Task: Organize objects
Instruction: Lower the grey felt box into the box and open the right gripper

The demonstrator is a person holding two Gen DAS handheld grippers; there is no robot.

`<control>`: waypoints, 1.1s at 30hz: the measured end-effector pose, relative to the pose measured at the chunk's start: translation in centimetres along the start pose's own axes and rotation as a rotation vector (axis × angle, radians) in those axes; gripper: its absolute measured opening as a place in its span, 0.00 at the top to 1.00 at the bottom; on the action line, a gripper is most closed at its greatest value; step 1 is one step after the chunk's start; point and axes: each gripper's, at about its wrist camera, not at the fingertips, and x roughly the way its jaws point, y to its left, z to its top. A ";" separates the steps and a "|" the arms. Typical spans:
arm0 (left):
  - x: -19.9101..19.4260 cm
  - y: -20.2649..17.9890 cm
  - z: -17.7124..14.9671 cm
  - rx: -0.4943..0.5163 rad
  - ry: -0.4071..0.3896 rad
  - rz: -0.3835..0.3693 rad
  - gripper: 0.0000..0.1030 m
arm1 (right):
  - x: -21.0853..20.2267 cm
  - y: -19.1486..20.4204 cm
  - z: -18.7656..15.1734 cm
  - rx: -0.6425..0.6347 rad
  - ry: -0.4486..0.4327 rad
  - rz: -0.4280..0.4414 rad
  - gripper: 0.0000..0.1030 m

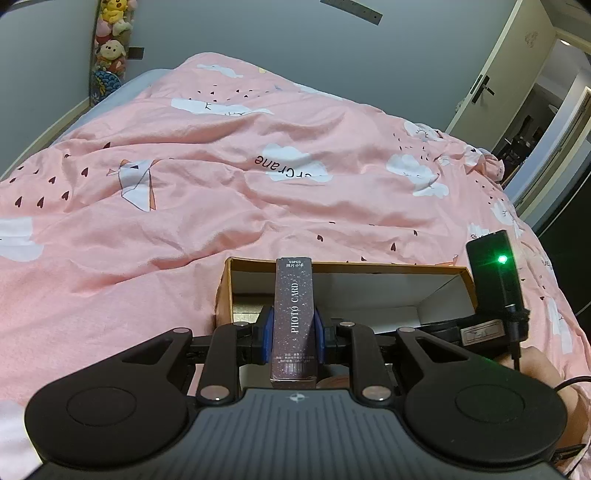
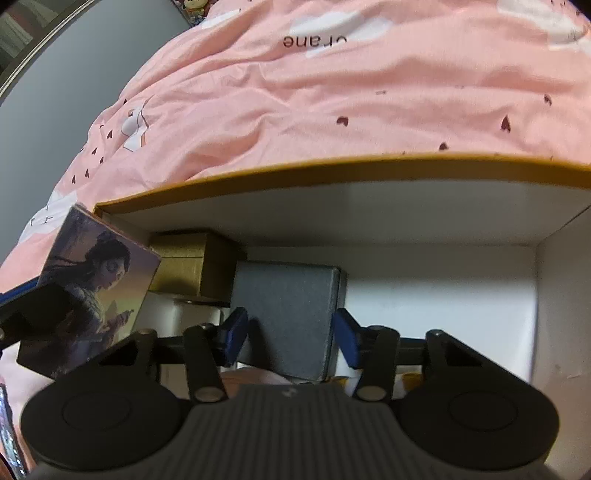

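My left gripper (image 1: 293,332) is shut on a dark purple "PHOTO CARD" box (image 1: 293,317) and holds it upright at the near left corner of an open cardboard box (image 1: 343,264) with white inner walls. The card box also shows in the right wrist view (image 2: 92,295), with a picture of a woman on its side. My right gripper (image 2: 291,338) is inside the cardboard box (image 2: 332,170). Its blue pads stand open on either side of a grey box (image 2: 288,314) lying on the floor. A gold box (image 2: 188,266) lies at the back left.
The cardboard box rests on a bed with a rumpled pink duvet (image 1: 221,177). Plush toys (image 1: 110,33) hang at the far left wall. A door (image 1: 491,74) stands at the far right. The right gripper's body with a green light (image 1: 495,280) is at the right.
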 end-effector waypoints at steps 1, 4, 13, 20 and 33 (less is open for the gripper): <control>0.0 0.1 0.0 -0.002 0.000 -0.001 0.76 | 0.2 0.0 0.0 0.000 0.003 0.003 0.55; 0.1 0.2 0.0 -0.014 0.002 -0.012 0.76 | 0.3 0.3 0.1 -0.013 -0.006 -0.012 0.57; 1.6 -1.4 0.1 -0.074 0.012 -0.091 0.76 | -2.6 -0.4 0.3 -0.045 -0.060 -0.050 0.59; 4.3 -3.9 0.0 -0.103 -0.008 -0.154 0.76 | -5.8 -2.4 -0.1 -0.113 -0.073 -0.147 0.70; 8.3 -5.8 -2.4 -0.176 -0.015 -0.144 0.76 | -4.0 -4.9 -2.2 -0.109 0.051 -0.134 0.80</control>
